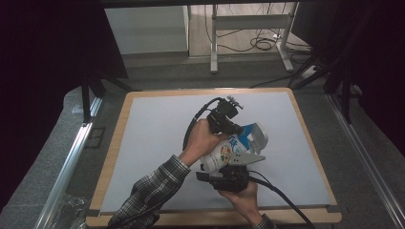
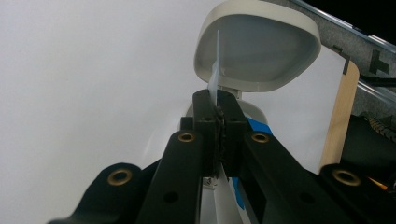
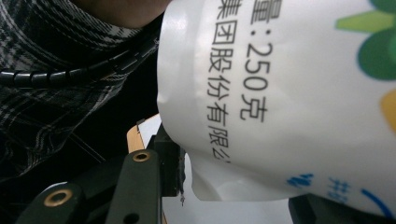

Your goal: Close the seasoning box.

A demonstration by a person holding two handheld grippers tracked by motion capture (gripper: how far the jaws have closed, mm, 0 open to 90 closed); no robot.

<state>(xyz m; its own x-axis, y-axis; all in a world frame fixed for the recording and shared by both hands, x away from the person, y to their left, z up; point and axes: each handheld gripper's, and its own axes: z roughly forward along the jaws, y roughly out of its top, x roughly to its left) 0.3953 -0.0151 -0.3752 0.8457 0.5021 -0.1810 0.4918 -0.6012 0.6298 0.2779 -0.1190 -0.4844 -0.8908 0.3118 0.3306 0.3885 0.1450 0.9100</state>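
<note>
A white bottle (image 1: 220,155) with a blue and green printed label lies tilted above the pale mat (image 1: 153,143), its hinged cap (image 1: 258,136) flipped open. My right gripper (image 1: 230,164) is shut on the bottle's body; in the right gripper view the bottle (image 3: 289,93) sits between the jaws of that gripper (image 3: 233,189). My left gripper (image 1: 238,129) reaches in from the far side to the bottle's mouth. In the left gripper view it (image 2: 217,100) is shut on a thin seal tab (image 2: 215,77) standing up in front of the open cap (image 2: 261,51).
The mat lies on a wooden-edged board (image 1: 111,157). Metal rails (image 1: 67,167) run along both sides of the table. Beyond the far edge are desk legs (image 1: 213,43) and loose cables (image 1: 260,43) on the floor. A plaid sleeve (image 1: 148,191) comes in from the bottom.
</note>
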